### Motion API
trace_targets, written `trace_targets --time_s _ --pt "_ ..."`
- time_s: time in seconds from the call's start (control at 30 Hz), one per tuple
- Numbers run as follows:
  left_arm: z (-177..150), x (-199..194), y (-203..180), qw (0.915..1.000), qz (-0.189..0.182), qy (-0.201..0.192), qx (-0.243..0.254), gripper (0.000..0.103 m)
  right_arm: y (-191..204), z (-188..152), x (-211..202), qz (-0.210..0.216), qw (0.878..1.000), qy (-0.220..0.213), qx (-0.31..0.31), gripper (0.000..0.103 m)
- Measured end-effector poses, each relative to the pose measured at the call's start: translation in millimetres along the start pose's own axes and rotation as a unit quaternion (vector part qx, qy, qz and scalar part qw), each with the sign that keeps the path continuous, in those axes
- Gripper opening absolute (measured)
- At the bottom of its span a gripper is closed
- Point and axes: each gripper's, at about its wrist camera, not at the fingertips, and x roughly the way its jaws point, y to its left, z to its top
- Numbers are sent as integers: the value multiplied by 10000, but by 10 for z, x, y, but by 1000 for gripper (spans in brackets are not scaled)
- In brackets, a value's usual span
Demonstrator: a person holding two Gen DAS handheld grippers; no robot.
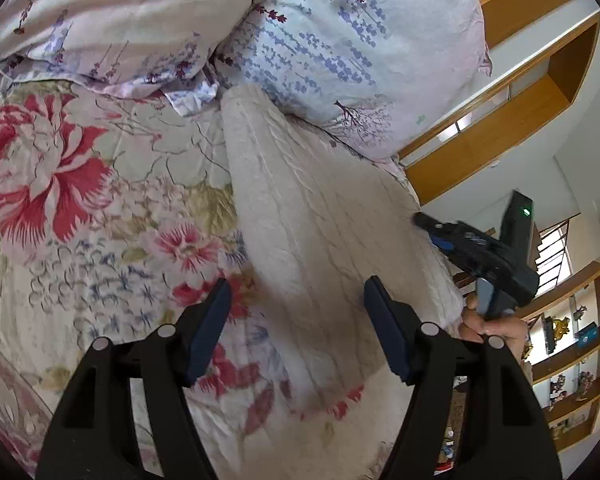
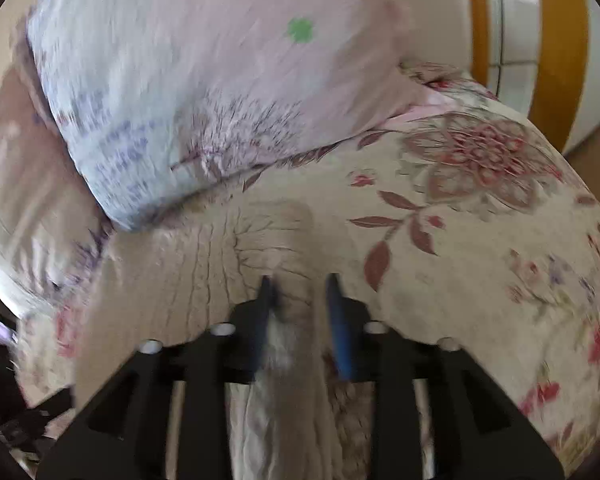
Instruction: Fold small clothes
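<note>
In the left wrist view there is one cream knitted garment (image 1: 312, 208), folded into a long band, lying on the floral bedsheet (image 1: 80, 208). Two pillows are counted: one pale pink (image 1: 112, 12) and one with blue flower print (image 1: 352, 48). The far end of the garment touches the blue pillow. The left gripper (image 1: 298, 320) hangs over the near part of the garment, its two fingers standing wide apart with nothing between the pads; the right pad is over the knit, the left pad is over the sheet just beside the garment's edge. One other gripper, the right gripper (image 1: 424, 222), is at the garment's right edge, with a hand (image 1: 488, 326) on its handle. From here I cannot tell how its fingers stand. Beyond the garment, at the right, there is one wooden shelf (image 1: 572, 364) with small figures

In the right wrist view, which is blurred, I count the same one garment (image 2: 220, 256) on the bedsheet (image 2: 480, 248), and one blue-print pillow (image 2: 188, 92) touching its far side. The right gripper (image 2: 298, 280) is parted halfway. A fold of the garment runs between the two fingers and continues under the gripper. The right pad stands clear of the knit; the left pad is just beside it, so the fold is not pinched
</note>
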Motion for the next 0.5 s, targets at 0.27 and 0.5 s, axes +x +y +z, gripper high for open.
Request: trace_targets --time_s 0.27,0.5 --pt "-219 -75 46 9992 -83 251 -295 67 -208 -428 -559 660 9978 32 101 56" --pt "-384 -129 -15 9990 -111 273 -332 61 -129 -695 -641 859 9962 70 -94 50"
